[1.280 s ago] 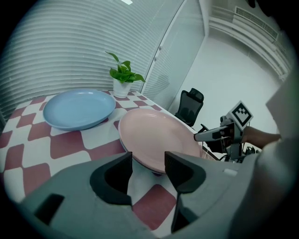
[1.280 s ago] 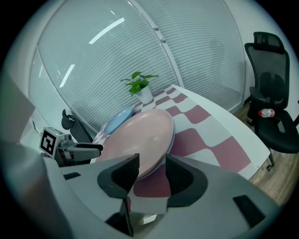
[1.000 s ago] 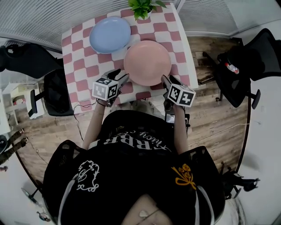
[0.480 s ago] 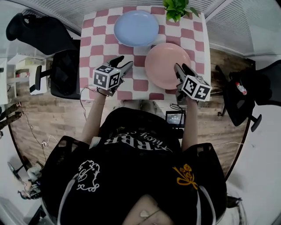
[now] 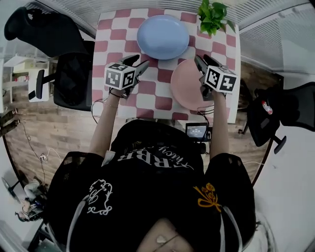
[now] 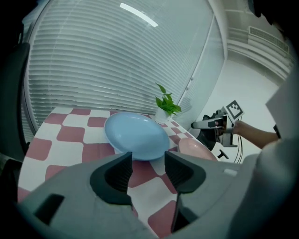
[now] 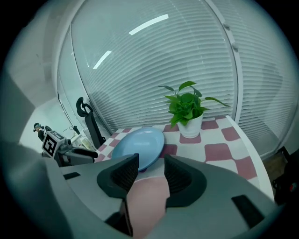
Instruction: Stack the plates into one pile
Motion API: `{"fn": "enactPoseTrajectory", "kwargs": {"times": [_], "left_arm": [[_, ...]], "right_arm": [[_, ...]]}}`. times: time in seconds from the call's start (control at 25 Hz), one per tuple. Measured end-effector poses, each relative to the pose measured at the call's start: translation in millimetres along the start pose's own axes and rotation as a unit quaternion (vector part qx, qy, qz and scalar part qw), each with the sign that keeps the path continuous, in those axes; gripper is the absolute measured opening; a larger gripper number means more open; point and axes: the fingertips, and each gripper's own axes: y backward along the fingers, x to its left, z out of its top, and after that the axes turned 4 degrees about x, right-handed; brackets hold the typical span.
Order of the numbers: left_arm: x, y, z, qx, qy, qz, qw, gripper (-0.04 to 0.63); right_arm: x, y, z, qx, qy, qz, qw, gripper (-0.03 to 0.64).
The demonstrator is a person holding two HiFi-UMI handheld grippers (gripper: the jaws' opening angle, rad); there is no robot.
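Nearest is the person's black printed shirt [image 5: 157,197], with both forearms reaching out over the near edge of the counter [image 5: 147,101]. The counter has a flat top covered in red and white checks. Just below that edge, beside the right arm, sits a small lit screen [image 5: 197,131].

The left claw [image 5: 139,62] hangs over the checks short of the blue plate [image 5: 163,37]. Its dark ribbed jaws stand apart with only the counter showing between them.

The right claw [image 5: 203,61] has the near rim of the pink plate [image 5: 184,86] between its jaws, the pink filling the gap, so it is closed on that plate. Seen from the head, the plate is a smooth matte oval over the counter's right half. Its right side is covered by the claw's marker cube.

The blue plate is round, shallow and glossy. It lies flat at the middle of the far side, apart from the pink one.

A leafy green plant [image 5: 213,15] in a white pot stands at the far right corner, near the blue plate. Pale slatted blinds [image 7: 187,56] close off the back.

A black office chair [image 5: 69,78] stands left of the counter on a wood-plank floor [image 5: 54,133].
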Motion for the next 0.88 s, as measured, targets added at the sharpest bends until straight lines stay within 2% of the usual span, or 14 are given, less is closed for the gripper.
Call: {"fn": "enactPoseTrajectory", "kwargs": {"times": [0.12, 0.24, 0.6, 0.88], "left_arm": [[23, -10, 10, -0.013, 0.046, 0.002, 0.9988, 0.212], [44, -22, 15, -0.017, 0.073, 0.006, 0.9972, 0.212], [72, -48, 15, -0.013, 0.108, -0.004, 0.9941, 0.219], [71, -63, 5, 0.008, 0.103, -0.02, 0.9945, 0.219]], "right_arm": [[-6, -30, 13, 0.021, 0.003, 0.001, 1.0, 0.149], [-13, -60, 22, 0.044, -0.011, 0.004, 0.999, 0.149], [-29, -127, 15, 0.125, -0.017, -0.01, 0.992, 0.15], [-31, -149, -2, 0.176, 0.002, -0.021, 0.984, 0.149]]}}
